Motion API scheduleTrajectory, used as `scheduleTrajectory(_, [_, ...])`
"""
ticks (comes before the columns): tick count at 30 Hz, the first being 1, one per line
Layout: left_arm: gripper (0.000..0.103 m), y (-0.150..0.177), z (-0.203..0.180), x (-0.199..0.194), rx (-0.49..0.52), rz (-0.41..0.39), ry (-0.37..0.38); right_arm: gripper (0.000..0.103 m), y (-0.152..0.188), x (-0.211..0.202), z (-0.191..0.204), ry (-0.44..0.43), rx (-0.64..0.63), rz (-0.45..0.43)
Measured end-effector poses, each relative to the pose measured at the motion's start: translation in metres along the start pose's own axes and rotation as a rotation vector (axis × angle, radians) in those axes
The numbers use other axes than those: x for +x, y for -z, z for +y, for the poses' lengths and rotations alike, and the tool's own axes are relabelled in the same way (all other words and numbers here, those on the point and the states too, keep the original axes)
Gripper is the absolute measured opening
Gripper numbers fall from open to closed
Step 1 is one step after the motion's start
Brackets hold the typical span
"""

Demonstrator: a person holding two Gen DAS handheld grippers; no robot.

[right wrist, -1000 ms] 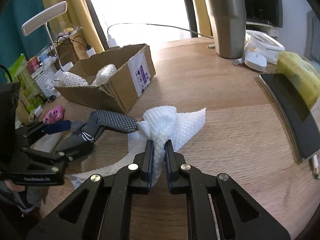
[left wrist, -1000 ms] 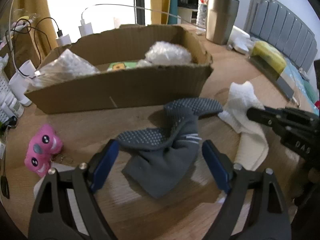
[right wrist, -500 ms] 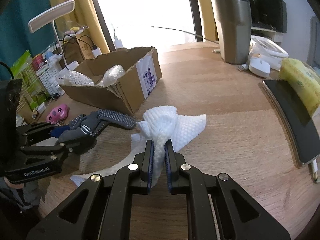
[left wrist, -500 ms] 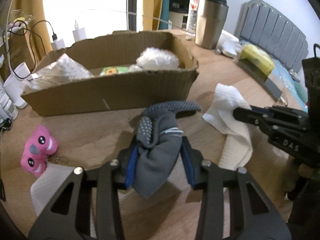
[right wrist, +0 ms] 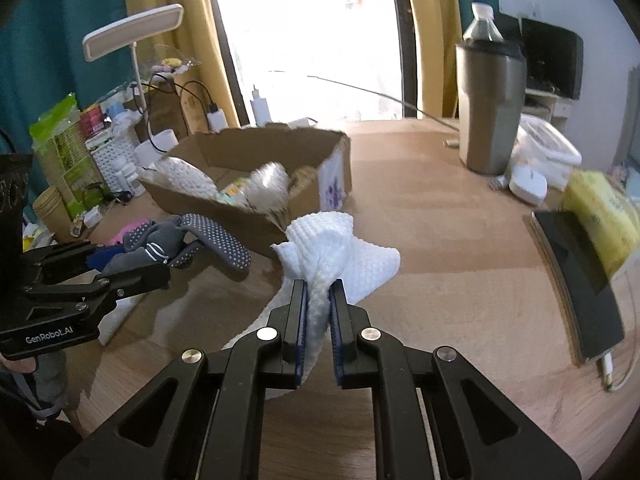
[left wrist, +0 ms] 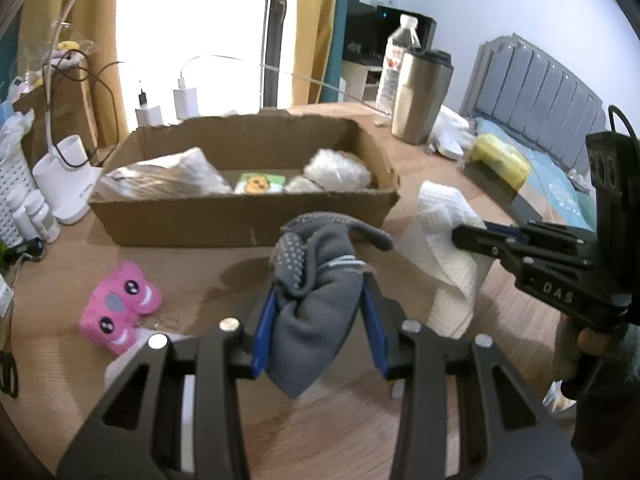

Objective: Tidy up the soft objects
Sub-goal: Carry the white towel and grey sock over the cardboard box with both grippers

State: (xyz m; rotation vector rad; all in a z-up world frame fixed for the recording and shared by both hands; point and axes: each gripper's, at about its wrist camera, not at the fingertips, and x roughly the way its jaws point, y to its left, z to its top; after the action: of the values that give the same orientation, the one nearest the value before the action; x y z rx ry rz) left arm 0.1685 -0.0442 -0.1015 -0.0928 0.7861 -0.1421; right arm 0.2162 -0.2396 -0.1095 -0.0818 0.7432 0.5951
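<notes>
Nubby grey sock (left wrist: 316,304), waffle-weave white cloth (right wrist: 340,256) — both pinched

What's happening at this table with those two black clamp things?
A person is tidying soft things with a handheld gripper in each hand. The left gripper is shut on a grey sock, and the right gripper is shut on a white cloth. Both hang just in front of an open cardboard box that already holds some items. A pink plush toy lies on the table.
</notes>
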Motion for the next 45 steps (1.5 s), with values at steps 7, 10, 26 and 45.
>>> scheduleTrajectory(7, [0.04,-0.001,0.018,-0.021,-0.029,-0.048,0.003,0.012,-0.014,-0.007,0.017,-0.005,-0.033,-0.028])
scheduleTrajectory(10, [0.04,-0.001,0.027,-0.027,-0.047,-0.065,-0.001,0.012,-0.02,-0.01,0.027,-0.01,-0.047,-0.042])
scheduleTrajectory(26, [0.04,-0.007,0.065,-0.053,-0.107,-0.135,-0.027,0.012,-0.065,-0.01,0.064,-0.053,-0.13,-0.107])
scheduleTrajectory(45, [0.04,-0.039,0.09,-0.058,-0.115,-0.197,-0.065,0.012,-0.118,0.004,0.068,-0.068,-0.166,-0.203])
